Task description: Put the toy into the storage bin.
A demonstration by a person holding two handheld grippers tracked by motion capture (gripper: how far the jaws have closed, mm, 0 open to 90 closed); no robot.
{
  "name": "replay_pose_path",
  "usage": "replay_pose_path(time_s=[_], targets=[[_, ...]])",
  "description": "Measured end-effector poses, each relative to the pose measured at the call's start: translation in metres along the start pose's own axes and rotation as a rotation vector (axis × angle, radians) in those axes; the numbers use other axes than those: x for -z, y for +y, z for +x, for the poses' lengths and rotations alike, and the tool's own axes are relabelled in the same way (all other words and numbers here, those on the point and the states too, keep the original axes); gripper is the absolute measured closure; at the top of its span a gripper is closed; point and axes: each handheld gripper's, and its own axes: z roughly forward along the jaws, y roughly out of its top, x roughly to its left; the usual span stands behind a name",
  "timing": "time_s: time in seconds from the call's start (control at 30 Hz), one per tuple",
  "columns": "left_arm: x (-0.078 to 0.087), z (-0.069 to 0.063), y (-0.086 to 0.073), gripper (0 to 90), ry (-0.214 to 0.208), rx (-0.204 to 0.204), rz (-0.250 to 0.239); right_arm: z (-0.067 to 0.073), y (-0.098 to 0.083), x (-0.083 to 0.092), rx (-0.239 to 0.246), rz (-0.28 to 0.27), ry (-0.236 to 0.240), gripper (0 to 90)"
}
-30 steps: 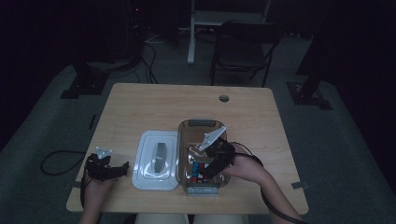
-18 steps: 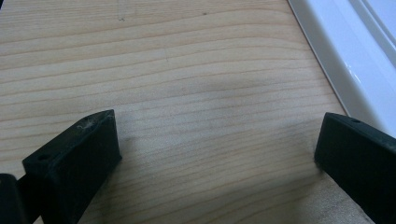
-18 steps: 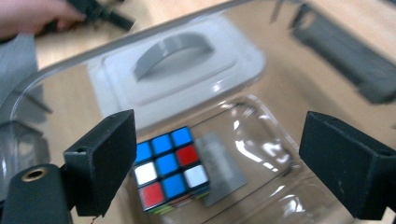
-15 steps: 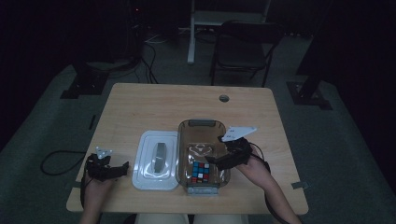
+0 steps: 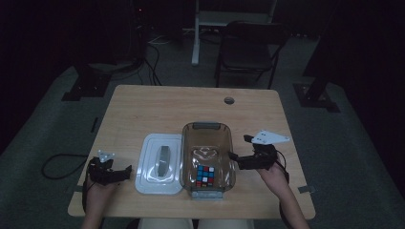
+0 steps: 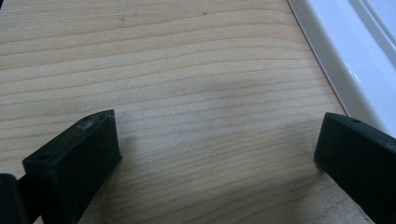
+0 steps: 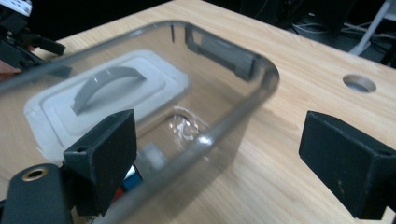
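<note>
No writing is legible anywhere. Low in the high view, the left gripper (image 5: 125, 171) rests with fingers released beside the white lid (image 5: 160, 163). The right gripper (image 5: 232, 158), fingers released, sits just right of the clear bin (image 5: 206, 129), which holds a colour cube (image 5: 205, 175) at lower centre. The pale wooden surface (image 5: 157, 109) gives way to a chair (image 5: 248, 52) and a dark room in the upper frame.

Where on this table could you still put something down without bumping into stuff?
The far half of the wooden table, behind the white lid and clear bin, is bare apart from a small round hole. The near edge is crowded: left gripper, lid, bin holding a puzzle cube, right gripper.
</note>
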Motion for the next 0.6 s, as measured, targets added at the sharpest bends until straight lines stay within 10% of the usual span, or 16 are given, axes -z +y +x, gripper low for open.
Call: replay_pose_path(time_s=[0.6], targets=[[0.000,0.000,0.000,0.8,0.000,0.000,0.000,-0.032,-0.065,0.013,-0.125,-0.038,-0.183,11.4]])
